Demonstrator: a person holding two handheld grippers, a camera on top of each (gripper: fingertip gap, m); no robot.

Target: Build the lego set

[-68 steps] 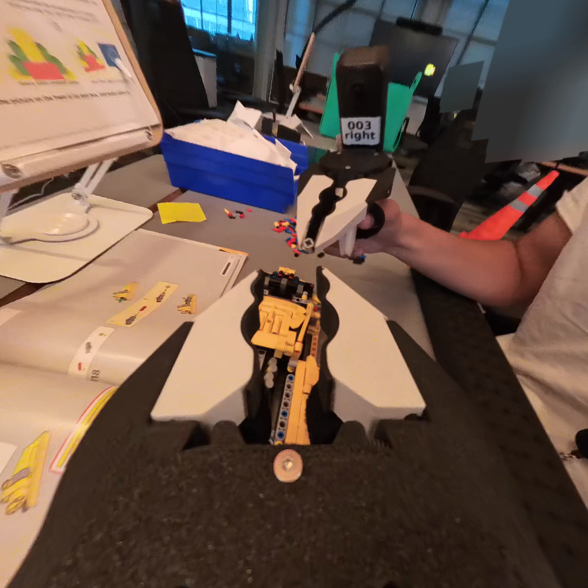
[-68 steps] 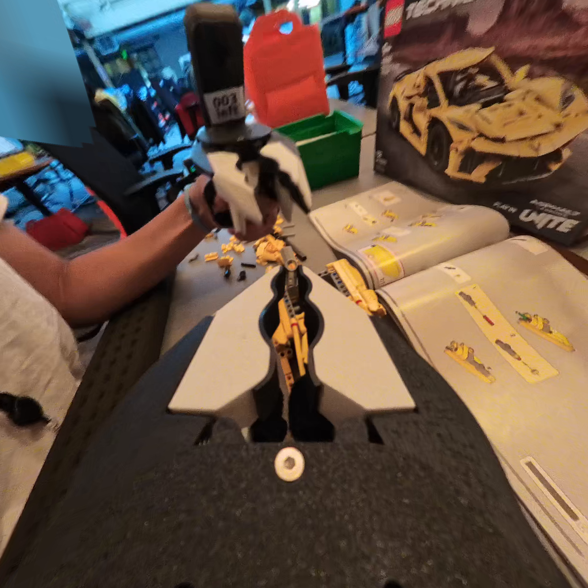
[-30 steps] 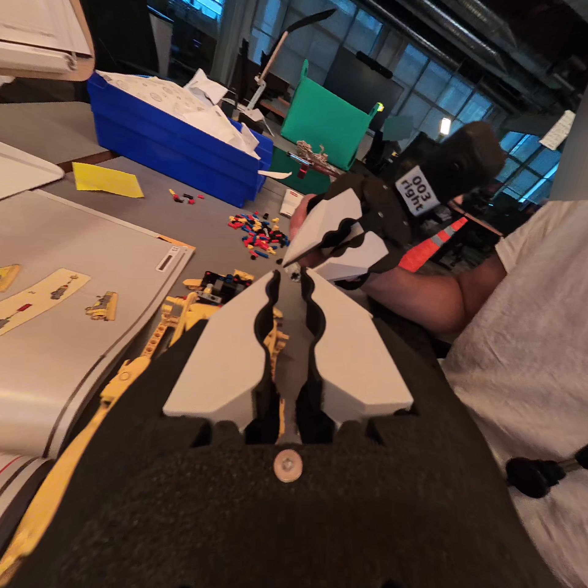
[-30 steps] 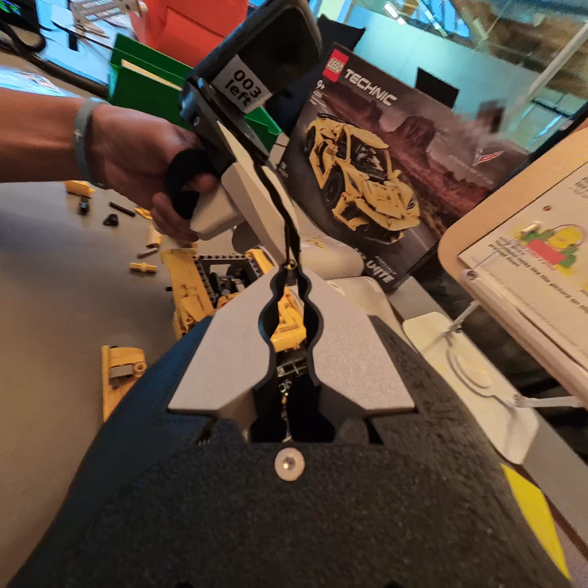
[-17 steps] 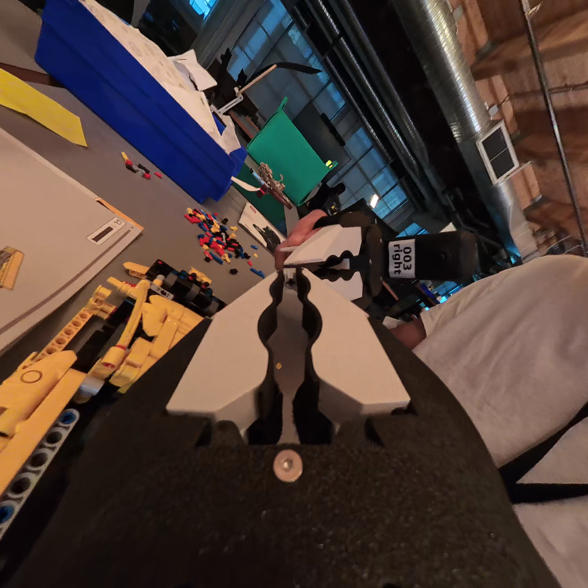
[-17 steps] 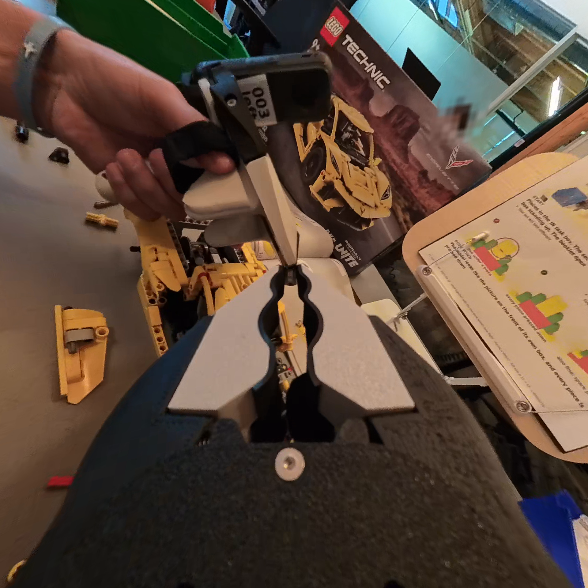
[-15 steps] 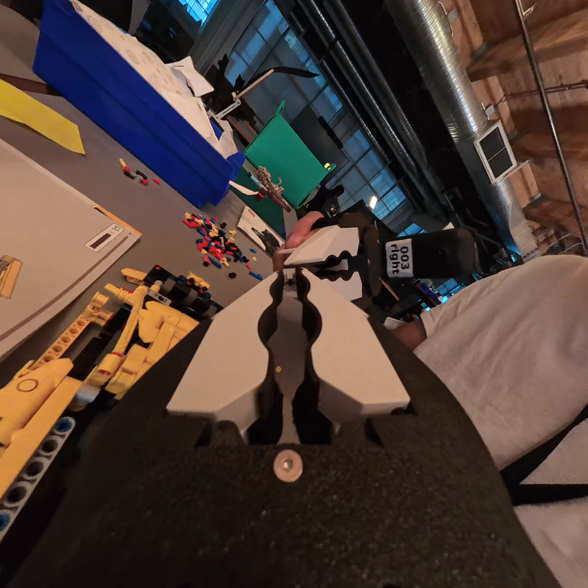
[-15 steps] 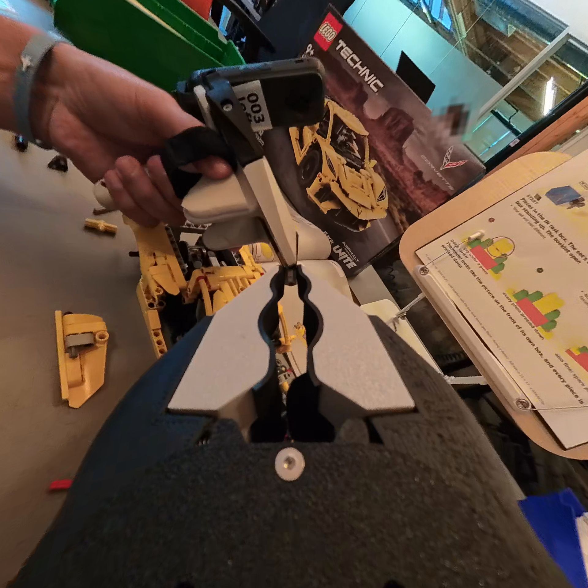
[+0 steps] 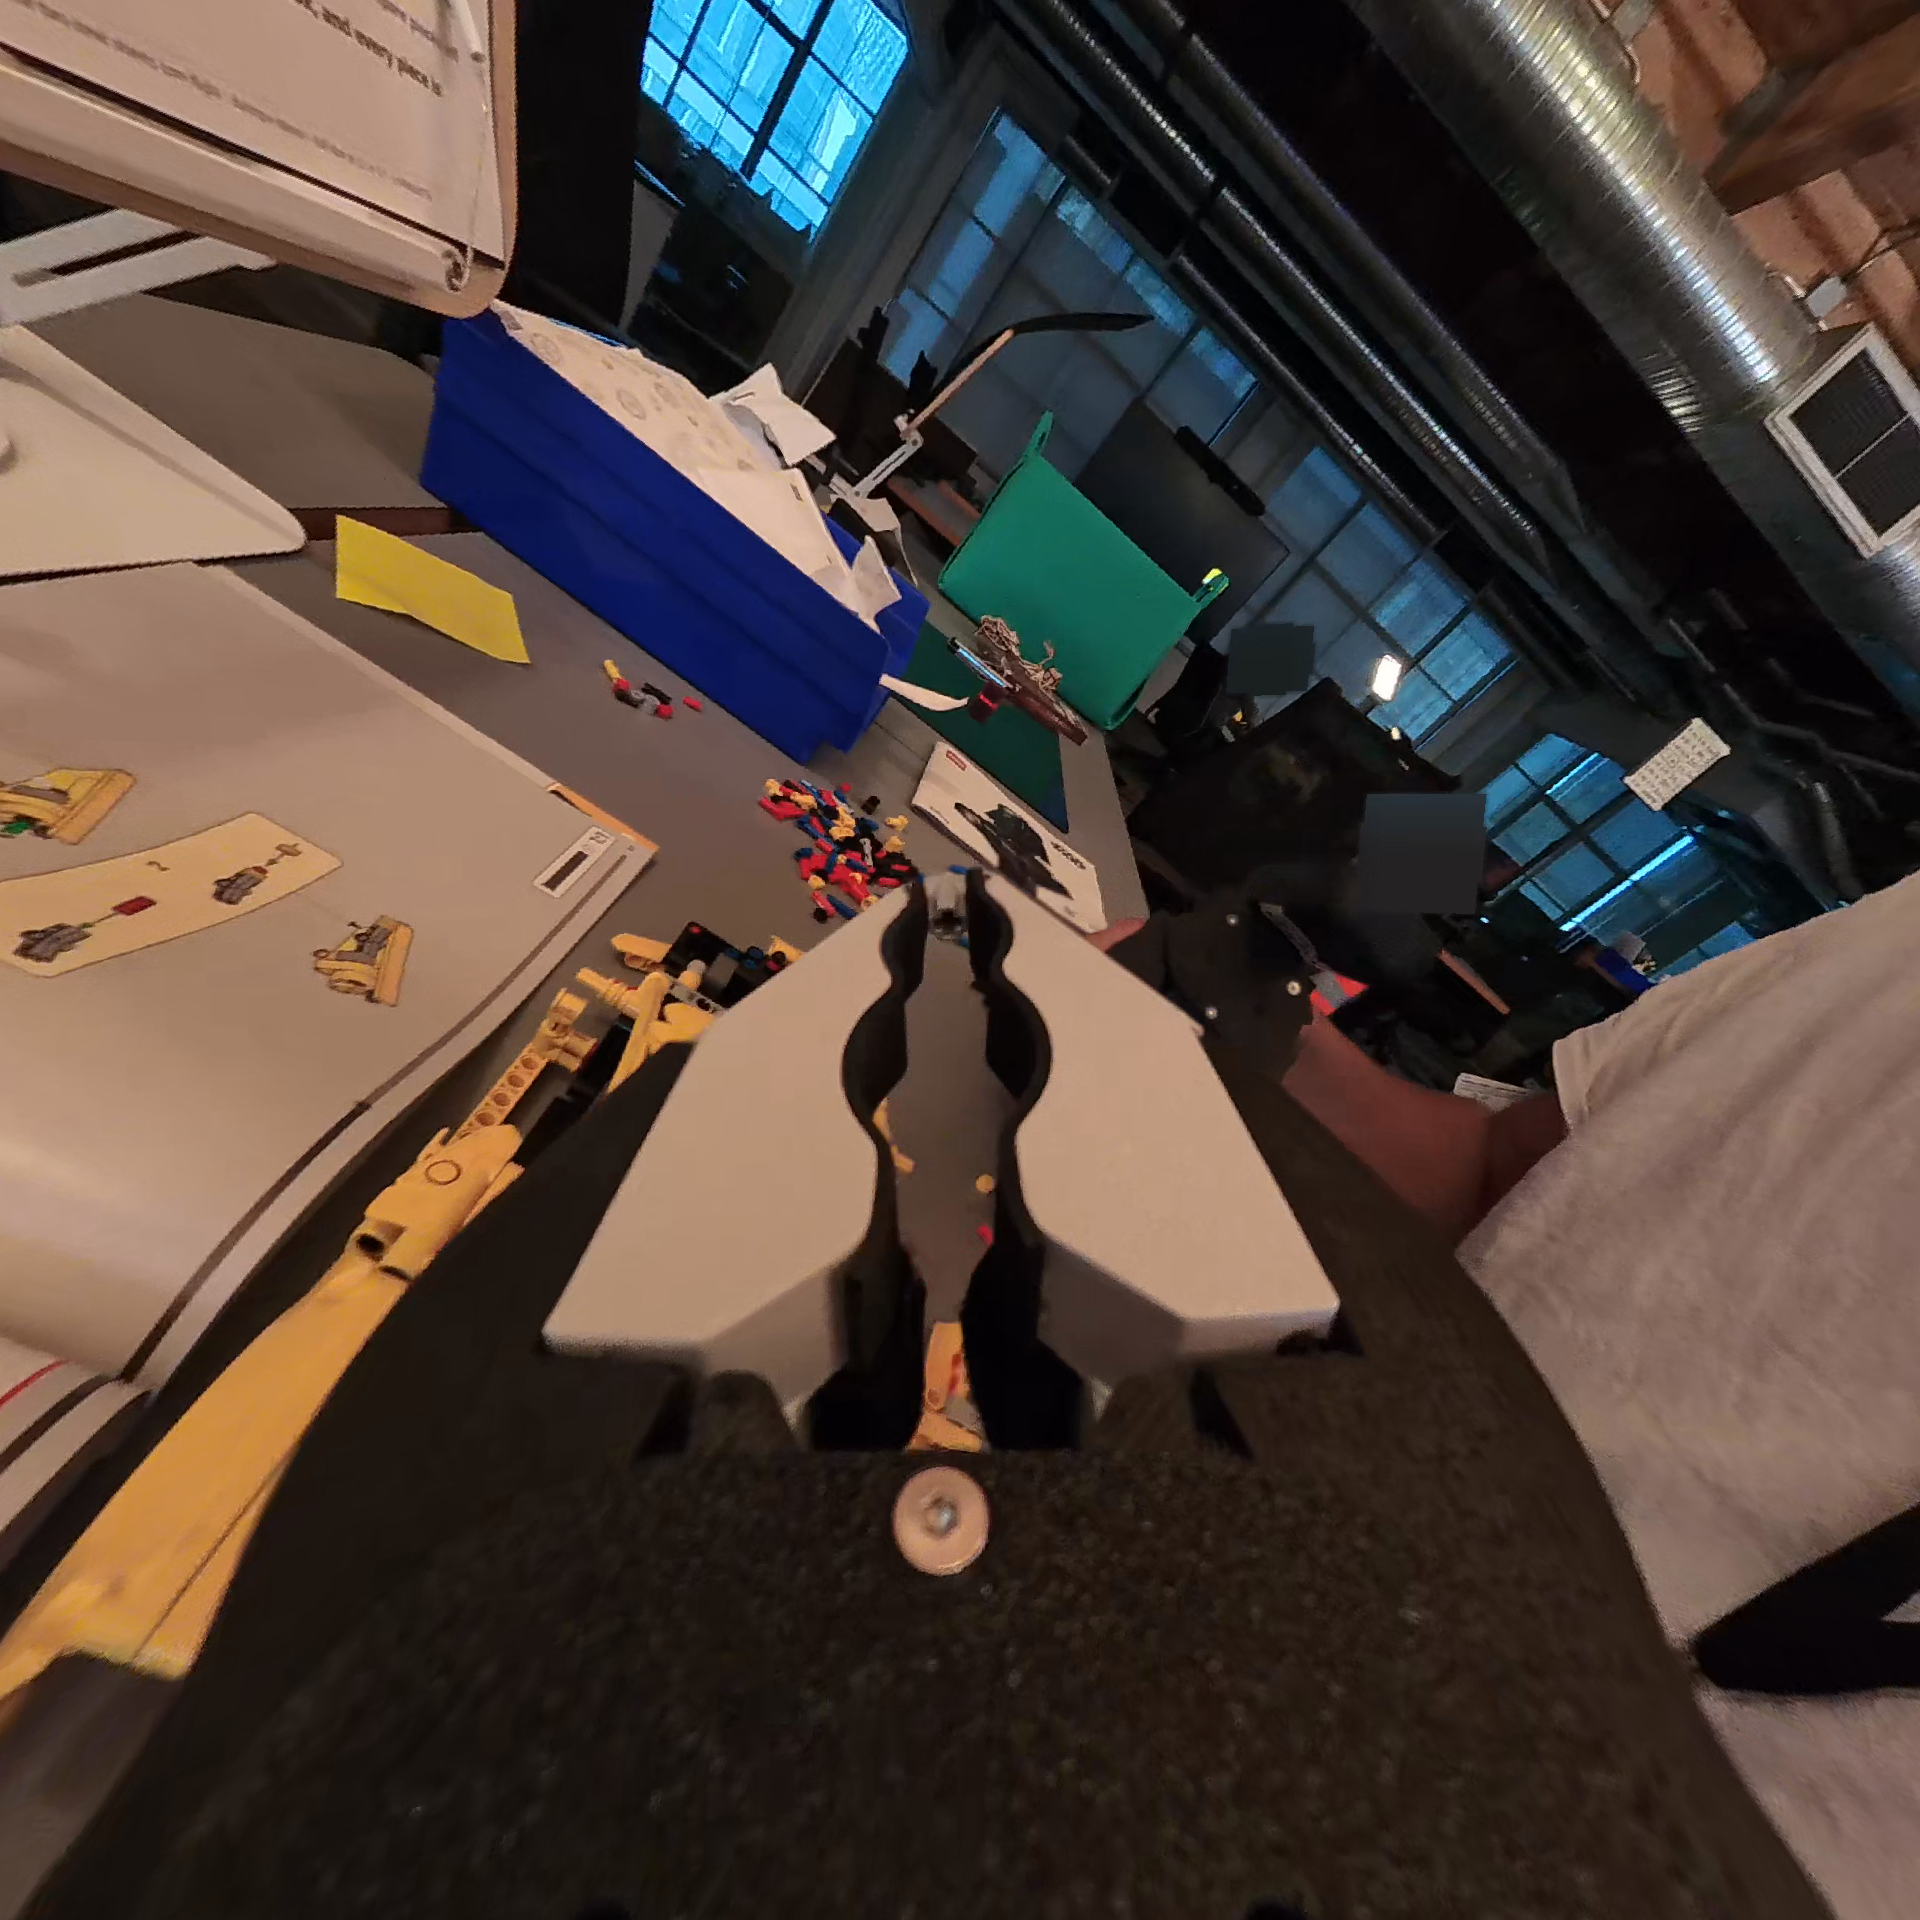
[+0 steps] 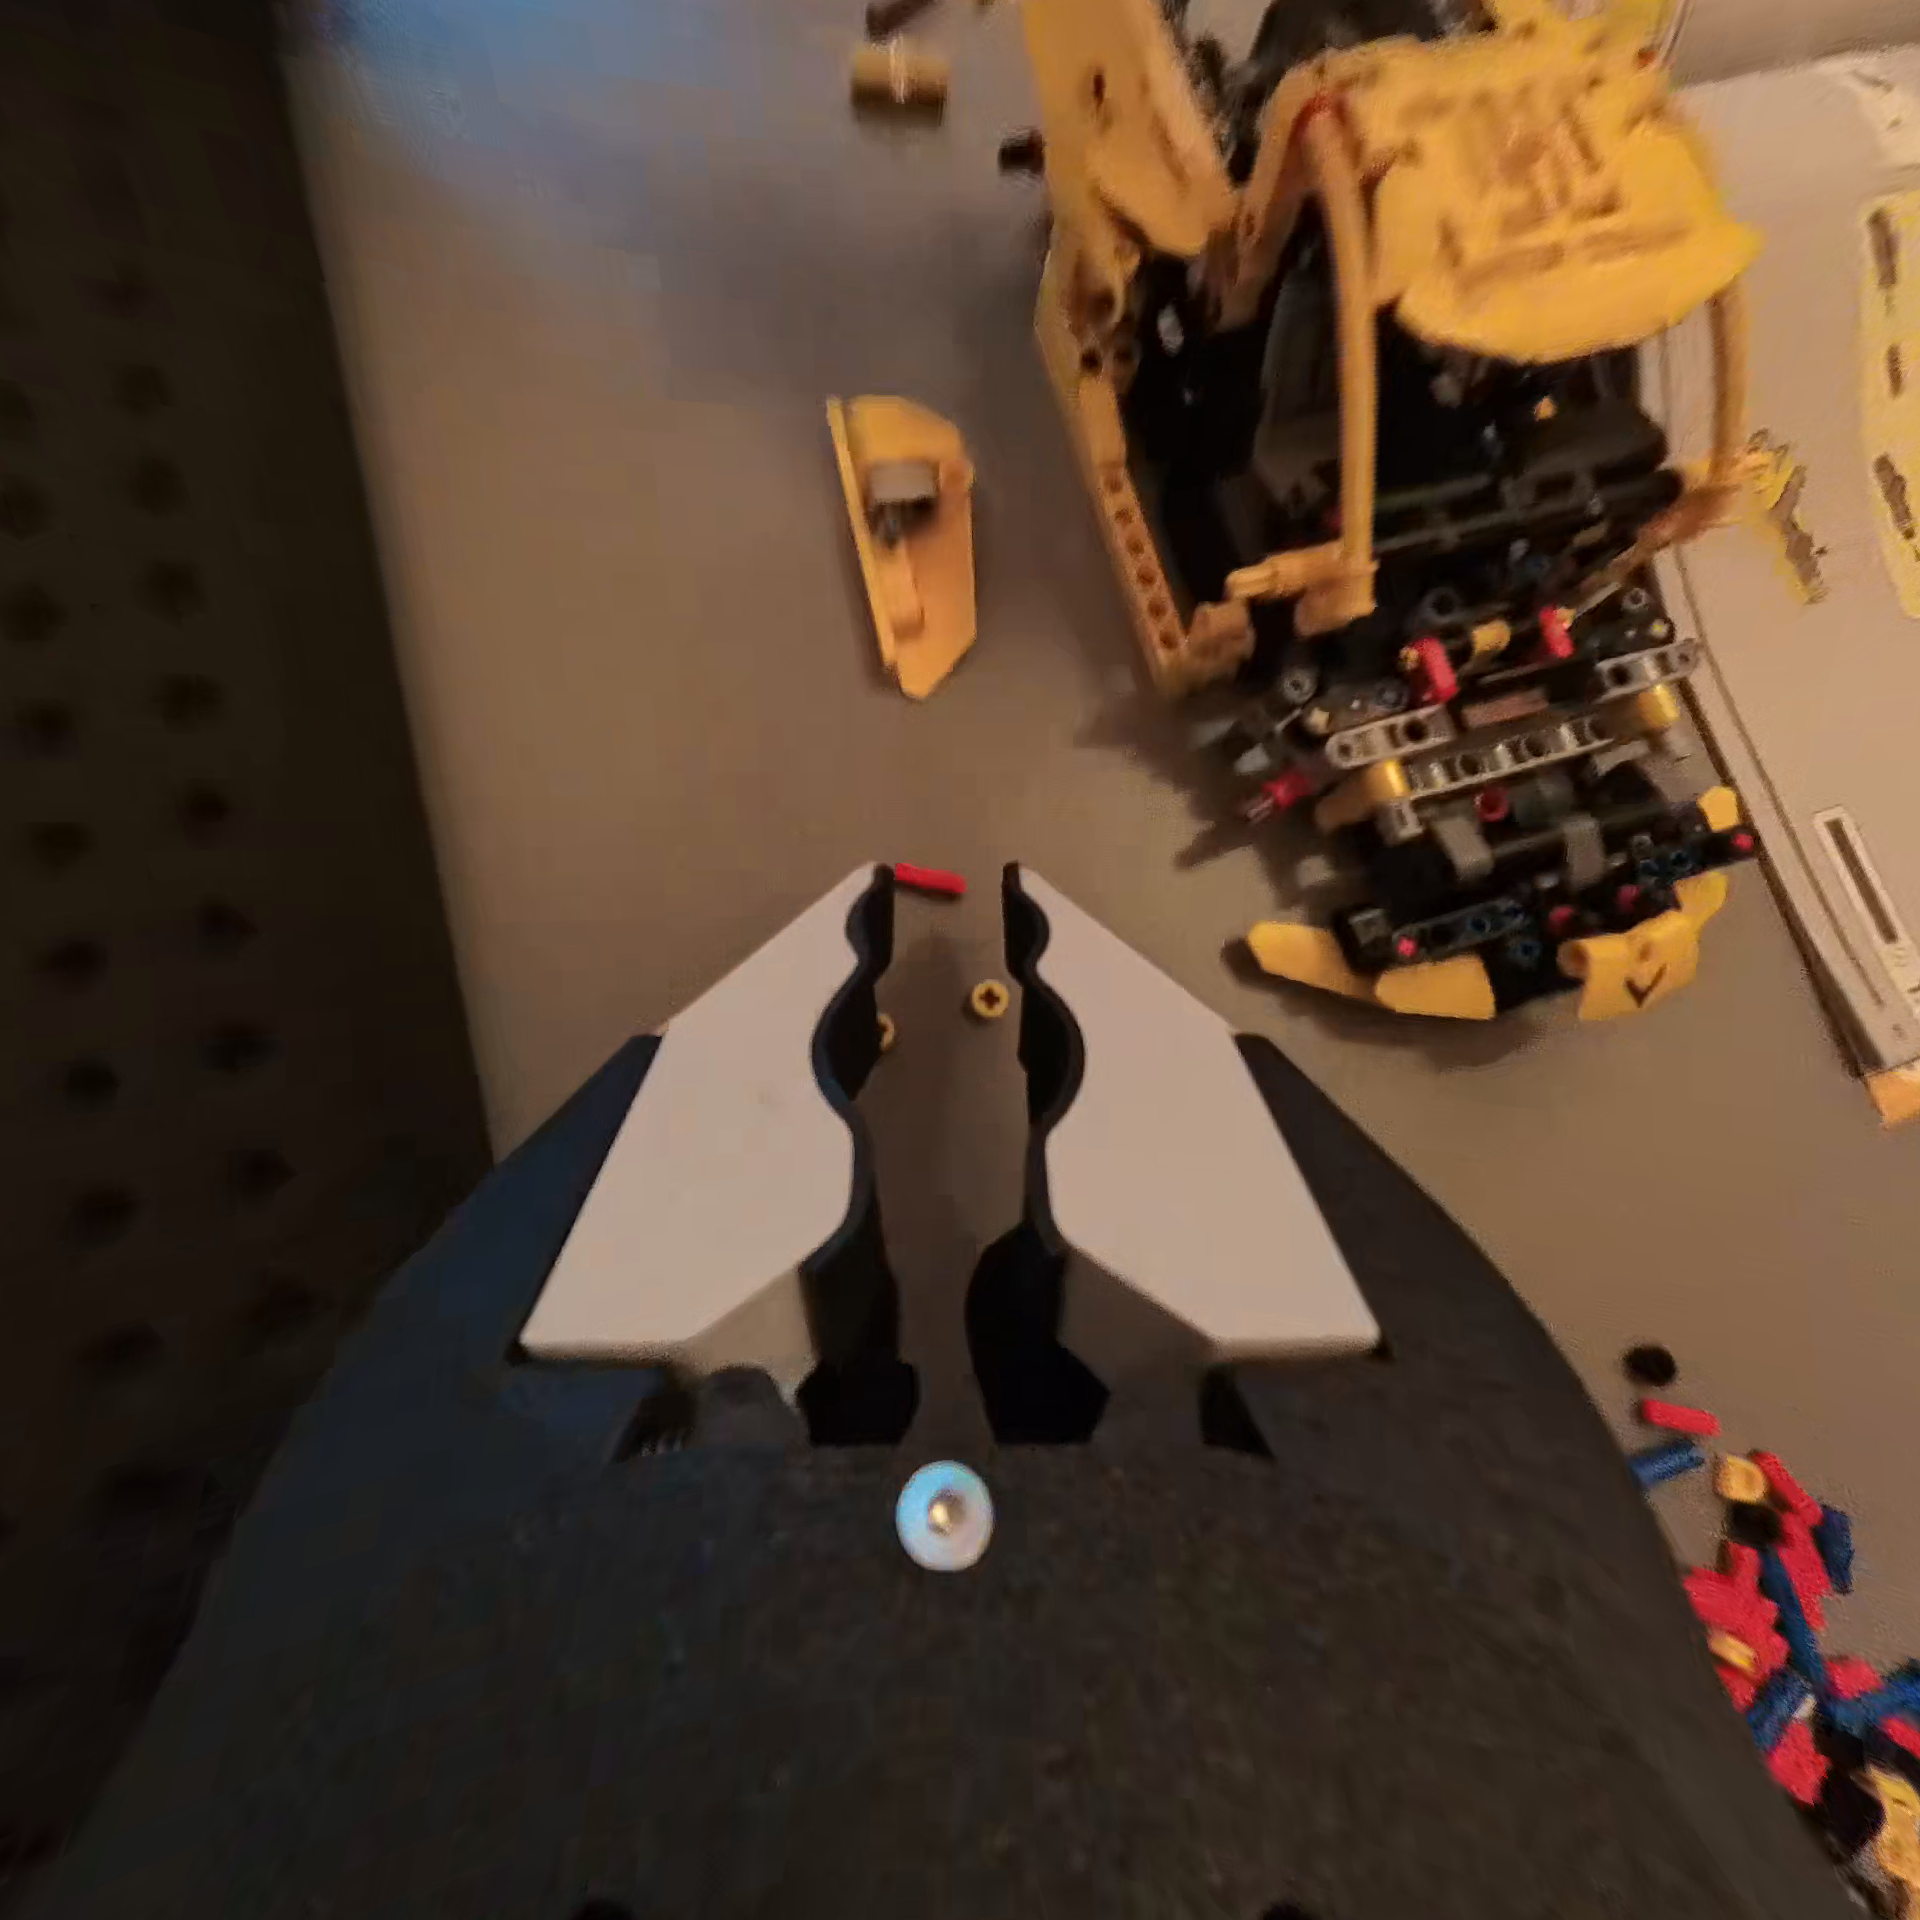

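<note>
My left gripper (image 9: 943, 906) is shut on a small grey piece (image 9: 943, 918) at its fingertips and holds it above the table. The partly built yellow and black car (image 9: 468, 1174) lies below it to the left. In the right wrist view the car (image 10: 1455, 540) lies at the upper right. My right gripper (image 10: 945, 883) is open and empty and points down at the grey table. A red pin (image 10: 928, 879) lies just past its tips, and a small yellow bush (image 10: 987, 1000) lies between the fingers. A loose yellow panel (image 10: 914, 540) lies left of the car.
An open instruction booklet (image 9: 260, 935) lies at the left, with a blue bin (image 9: 644, 561), a yellow paper (image 9: 426, 592) and a green bin (image 9: 1060, 603) behind. A pile of small coloured pieces (image 9: 842, 842) also shows in the right wrist view (image 10: 1787, 1621). A person's arm (image 9: 1403, 1122) is at the right. Across from one pair of fingers to the other is roughly 20 centimetres.
The two grippers met tip to tip on the small piece. The right gripper has since opened, let go and swung down over the table. The left gripper still holds the piece.
</note>
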